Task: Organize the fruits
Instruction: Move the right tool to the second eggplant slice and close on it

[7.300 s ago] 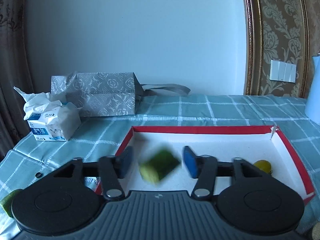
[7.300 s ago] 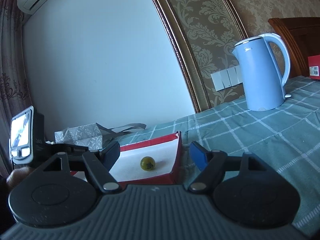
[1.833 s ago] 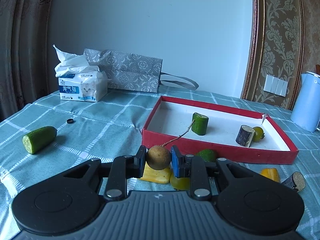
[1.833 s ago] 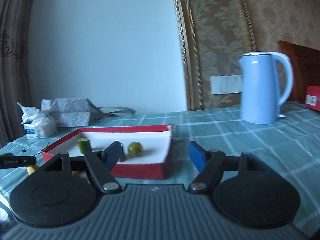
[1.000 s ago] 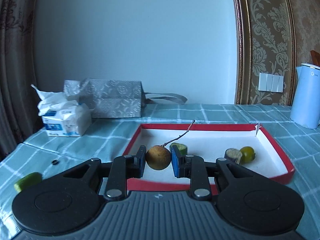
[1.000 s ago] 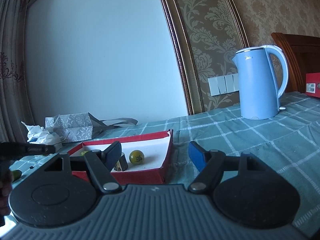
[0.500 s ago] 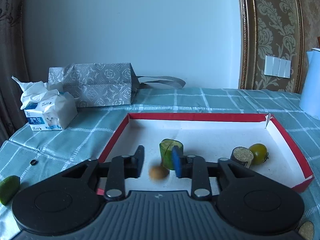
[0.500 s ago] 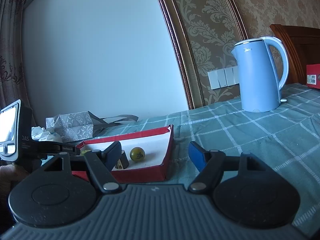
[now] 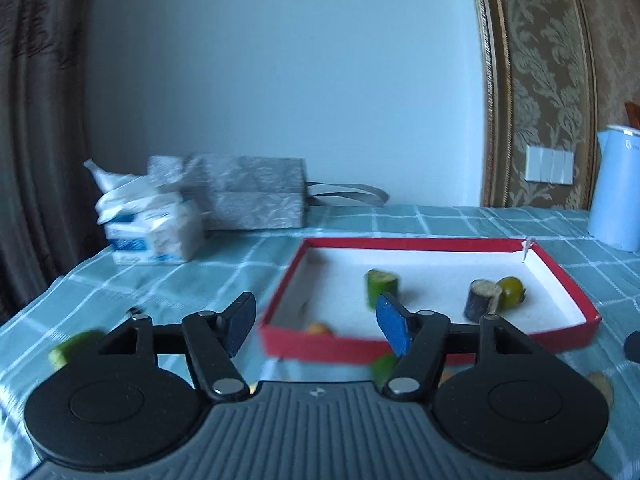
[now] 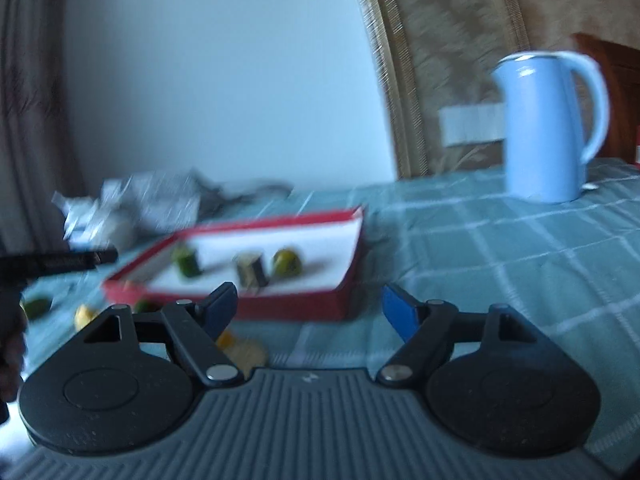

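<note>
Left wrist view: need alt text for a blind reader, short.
The left gripper, jaws opening with nothing between them, faces a red tray on a teal checked tablecloth. Inside it lie a green cucumber piece, a dark cut piece, a yellow-green fruit and a small brown fruit.

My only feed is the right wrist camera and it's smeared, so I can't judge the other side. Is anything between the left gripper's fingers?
Observer: No. The left gripper has its jaws opening, with nothing between them.
Operator: Anything lying just ahead of it?
Observer: Yes, a small brown fruit lies inside the red box, right behind its near wall.
Operator: Anything odd on the rim?
Observer: A small white tag sticks up at the far right corner.
</note>
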{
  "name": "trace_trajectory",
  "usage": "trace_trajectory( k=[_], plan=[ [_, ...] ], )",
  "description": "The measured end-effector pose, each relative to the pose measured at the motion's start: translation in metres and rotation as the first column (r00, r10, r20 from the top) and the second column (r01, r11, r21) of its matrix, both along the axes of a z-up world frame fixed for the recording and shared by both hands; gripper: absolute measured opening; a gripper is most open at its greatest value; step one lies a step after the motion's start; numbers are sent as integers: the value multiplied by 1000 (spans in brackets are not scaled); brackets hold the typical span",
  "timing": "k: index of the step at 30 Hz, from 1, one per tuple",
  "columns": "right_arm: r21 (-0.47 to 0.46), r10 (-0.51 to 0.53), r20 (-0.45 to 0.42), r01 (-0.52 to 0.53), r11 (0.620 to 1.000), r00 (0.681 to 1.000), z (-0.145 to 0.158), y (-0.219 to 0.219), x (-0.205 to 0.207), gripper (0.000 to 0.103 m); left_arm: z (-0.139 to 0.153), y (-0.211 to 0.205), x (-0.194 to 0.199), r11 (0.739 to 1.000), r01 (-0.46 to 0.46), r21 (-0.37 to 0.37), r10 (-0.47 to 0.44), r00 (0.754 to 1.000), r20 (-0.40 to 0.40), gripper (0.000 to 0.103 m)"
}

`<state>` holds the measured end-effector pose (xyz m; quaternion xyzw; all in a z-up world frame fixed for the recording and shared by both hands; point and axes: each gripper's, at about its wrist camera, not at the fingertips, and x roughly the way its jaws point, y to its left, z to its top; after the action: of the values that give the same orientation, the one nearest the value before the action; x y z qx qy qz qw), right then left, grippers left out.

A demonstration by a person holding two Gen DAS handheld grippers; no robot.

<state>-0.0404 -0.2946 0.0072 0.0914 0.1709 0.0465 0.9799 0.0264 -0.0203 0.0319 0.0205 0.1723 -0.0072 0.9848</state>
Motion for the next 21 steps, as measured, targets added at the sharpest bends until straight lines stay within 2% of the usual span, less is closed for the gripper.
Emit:
trace_trajectory(
  k=[3, 5, 11, 14, 16, 20, 21],
  plan=[
    [-49, 55, -25, -56, 997, 998, -1, 10, -1, 77, -6, 19, -16, 999, -32, -7, 32, 999, 30, 66],
    [-71, 86, -39, -89, 994, 996, -2, 16, -1, 76, -9, 33, -21, 998, -40, -41, 42, 999, 31, 66],
    [-93, 132, -83, -139, 986, 988, -5, 25, 2, 76, -12, 57, -29, 992, -65, -108, 70, 997, 41, 66],
    [-95, 140, -107, -151, 984, 984, -7, 26, 6, 75, -14, 56, -31, 993, -66, -101, 72, 996, 58, 66],
    [-101, 153, -131, -166, 981, 979, -8, 29, 9, 69, -17, 53, -31, 995, -63, -81, 68, 996, 62, 66],
    [-139, 166, -167, -190, 972, 972, -10, 38, 13, 68, -19, 50, -31, 997, -49, -65, 53, 997, 61, 66],
    [-149, 168, -172, -194, 970, 971, -10, 40, 15, 64, -19, 50, -30, 997, -45, -66, 49, 997, 57, 66]
  ],
)
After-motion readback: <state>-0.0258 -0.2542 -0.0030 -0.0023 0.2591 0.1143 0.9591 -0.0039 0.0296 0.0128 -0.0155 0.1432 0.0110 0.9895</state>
